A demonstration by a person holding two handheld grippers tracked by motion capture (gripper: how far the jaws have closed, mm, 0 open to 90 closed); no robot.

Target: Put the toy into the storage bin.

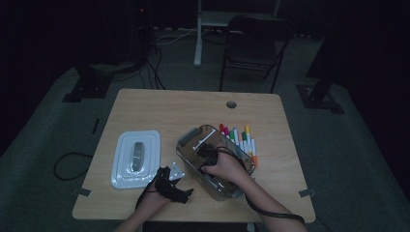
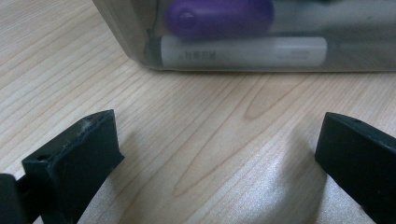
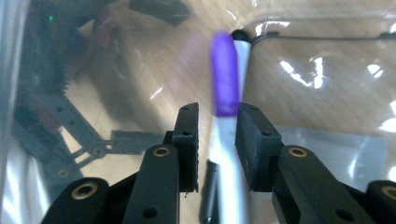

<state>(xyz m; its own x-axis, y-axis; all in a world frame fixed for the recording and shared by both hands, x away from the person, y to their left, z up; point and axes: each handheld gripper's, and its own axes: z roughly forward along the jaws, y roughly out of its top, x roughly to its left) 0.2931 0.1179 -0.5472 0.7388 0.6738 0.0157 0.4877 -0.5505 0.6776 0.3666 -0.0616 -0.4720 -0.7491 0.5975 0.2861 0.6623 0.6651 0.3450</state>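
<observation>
Jaws of the right gripper stand narrowly apart, the purple-capped marker between them.

A light wooden tabletop with a round cable hole at 12 o'clock carries a clear plastic box at centre, a white rectangular lid at 9 o'clock and a row of coloured markers at 3 o'clock
</observation>
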